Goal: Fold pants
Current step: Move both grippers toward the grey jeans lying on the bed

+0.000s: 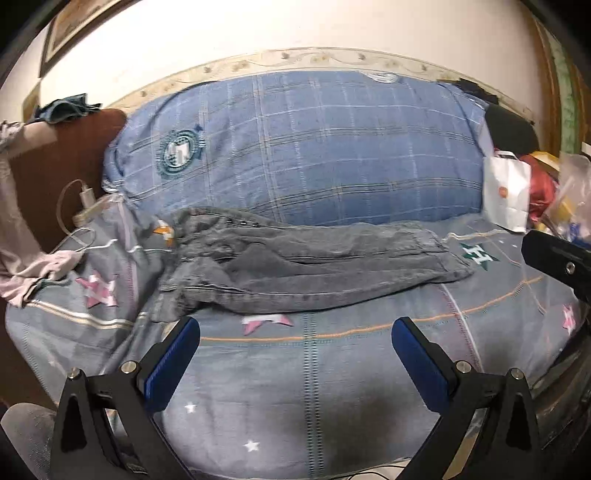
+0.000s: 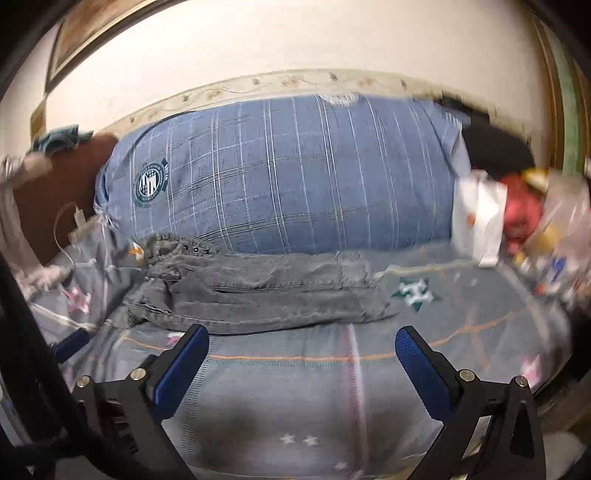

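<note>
Flatly, grey pants (image 1: 295,266) on star-print bedspread (image 1: 332,369), plaid pillow (image 1: 314,147) behind, white wall (image 1: 258,29)

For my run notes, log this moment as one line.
pants: lengthwise on bed, legs stacked | left tool: open, empty | right tool: open, empty | fold across: not yet done

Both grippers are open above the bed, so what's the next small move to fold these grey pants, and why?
Probably ease the right gripper forward to the cuff end of the grey pants: they lie lengthwise, legs stacked, and neither open gripper touches them.
</note>
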Action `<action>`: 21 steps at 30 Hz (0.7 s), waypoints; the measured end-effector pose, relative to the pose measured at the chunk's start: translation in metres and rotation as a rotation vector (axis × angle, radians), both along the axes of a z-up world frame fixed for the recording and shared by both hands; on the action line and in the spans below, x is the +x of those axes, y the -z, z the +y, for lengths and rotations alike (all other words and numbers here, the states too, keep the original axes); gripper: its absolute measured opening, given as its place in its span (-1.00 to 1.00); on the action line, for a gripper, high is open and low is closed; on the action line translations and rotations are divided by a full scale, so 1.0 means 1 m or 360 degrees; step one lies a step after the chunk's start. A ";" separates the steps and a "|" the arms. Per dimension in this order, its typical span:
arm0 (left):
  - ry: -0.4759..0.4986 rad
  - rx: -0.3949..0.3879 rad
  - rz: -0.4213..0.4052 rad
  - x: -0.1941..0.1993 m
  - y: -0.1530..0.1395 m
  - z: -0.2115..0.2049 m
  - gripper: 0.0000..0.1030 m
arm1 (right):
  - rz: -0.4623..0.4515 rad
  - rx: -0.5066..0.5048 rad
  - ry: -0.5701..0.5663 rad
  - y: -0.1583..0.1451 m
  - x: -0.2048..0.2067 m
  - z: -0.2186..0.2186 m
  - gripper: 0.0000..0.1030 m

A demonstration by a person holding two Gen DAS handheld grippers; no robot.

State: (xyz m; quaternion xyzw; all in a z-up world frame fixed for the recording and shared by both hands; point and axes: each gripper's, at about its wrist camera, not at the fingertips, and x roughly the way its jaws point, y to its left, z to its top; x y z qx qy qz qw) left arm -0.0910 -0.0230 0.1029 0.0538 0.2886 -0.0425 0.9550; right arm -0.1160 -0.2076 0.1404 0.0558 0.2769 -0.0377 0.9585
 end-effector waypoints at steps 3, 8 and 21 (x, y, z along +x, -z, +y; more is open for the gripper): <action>-0.0046 0.0015 -0.0042 -0.011 -0.017 0.006 1.00 | 0.0010 0.0082 -0.0005 0.001 0.006 -0.006 0.99; -0.0135 0.0070 -0.0139 -0.027 -0.066 0.015 1.00 | 0.0009 0.0148 -0.0054 -0.003 0.007 -0.009 0.99; -0.0052 -0.0027 -0.0181 0.010 -0.095 0.002 1.00 | 0.0022 0.0232 -0.0067 0.001 0.013 -0.034 0.99</action>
